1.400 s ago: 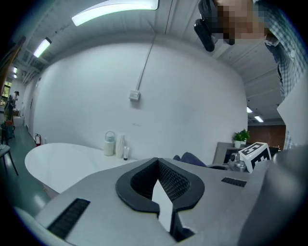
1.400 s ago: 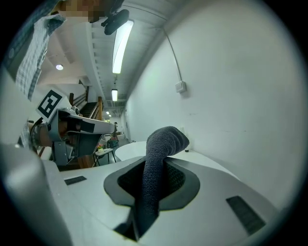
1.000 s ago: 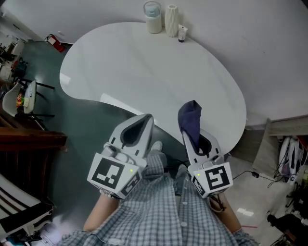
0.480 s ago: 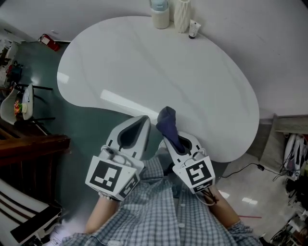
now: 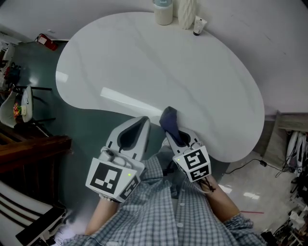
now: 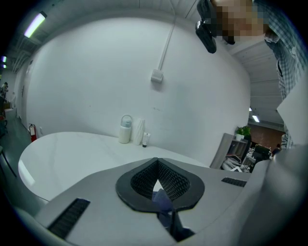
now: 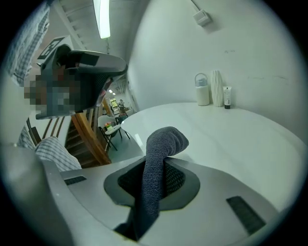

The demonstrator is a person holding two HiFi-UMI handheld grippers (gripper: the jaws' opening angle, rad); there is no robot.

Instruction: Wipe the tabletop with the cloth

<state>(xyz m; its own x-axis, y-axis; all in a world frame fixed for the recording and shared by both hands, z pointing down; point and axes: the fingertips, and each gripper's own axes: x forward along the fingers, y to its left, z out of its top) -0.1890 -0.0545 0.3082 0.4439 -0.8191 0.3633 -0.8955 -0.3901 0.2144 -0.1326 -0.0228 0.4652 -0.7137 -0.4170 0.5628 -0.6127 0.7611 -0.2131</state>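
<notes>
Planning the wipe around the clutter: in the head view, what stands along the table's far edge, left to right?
lidded jar → ribbed white vase → small tube

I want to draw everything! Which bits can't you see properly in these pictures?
- Jar and vase: tops cut off by the head view's upper edge.
- Tube: its print is too small in every view.
- Cloth: lower end hidden between the right gripper jaws.
- Bluish scrap at the left gripper: too dark to identify.
</notes>
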